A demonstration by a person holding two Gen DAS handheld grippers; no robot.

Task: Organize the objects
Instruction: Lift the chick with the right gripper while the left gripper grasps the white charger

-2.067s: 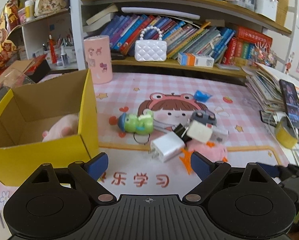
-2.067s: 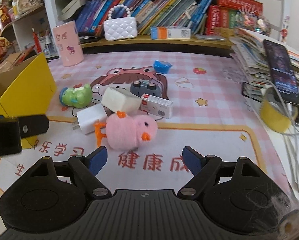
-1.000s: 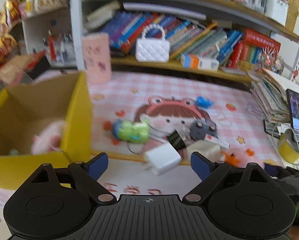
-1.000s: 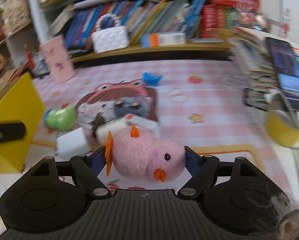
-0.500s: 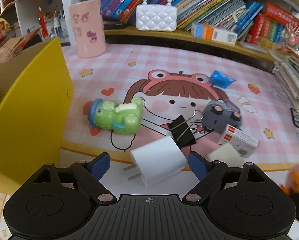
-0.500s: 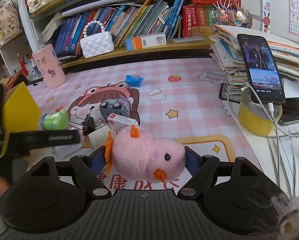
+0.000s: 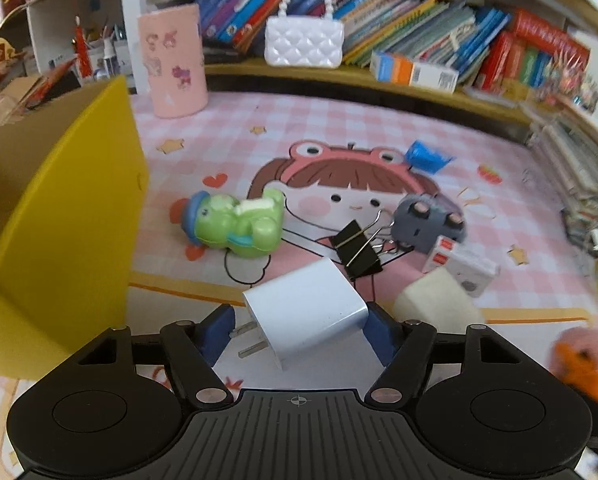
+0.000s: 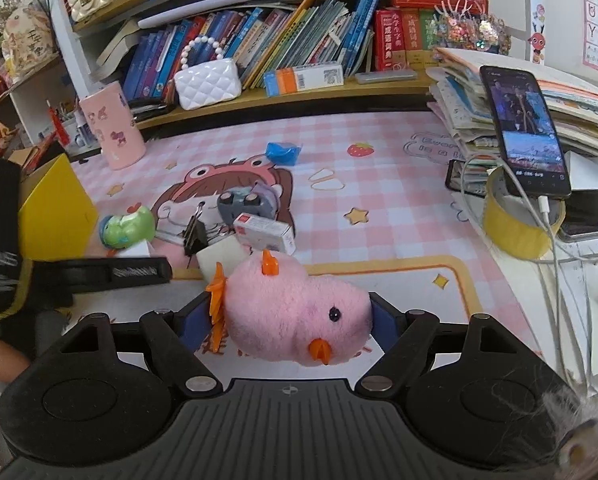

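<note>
On the desk mat: we log two grippers at work over a pink checked mat [image 8: 399, 184] with a cartoon girl printed on it.
Left gripper [image 7: 299, 330]: jaws have just been closing around a white charger [image 7: 307, 318]; the right blue pad touches its side, the left pad sits beside the prongs, so we cannot call it a full pinch.
Right gripper [image 8: 291, 320]: clamped on a pink plush chick [image 8: 295, 316], held up off the mat.
Only in left view: the charger whole; a yellow box [image 7: 59, 216] filling the left edge; the chick as a blurred pink smear at lower right.
Only in right view: a phone [image 8: 525, 128] propped on a book stack, a yellow tape roll [image 8: 515, 228] beneath it, the left tool's black arm crossing in from the left.
Loose on mat: green toy [image 7: 239, 226], black binder clip [image 7: 357, 250], grey toy car [image 7: 427, 222], small white carton [image 7: 461, 266], white eraser block [image 7: 435, 300], blue scrap [image 7: 425, 158].
Room: wooden shelf of books behind, white quilted purse [image 8: 209, 82], pink cup [image 8: 113, 128].
Hard to read: box interior unseen; the charger largely hidden in the right view.
</note>
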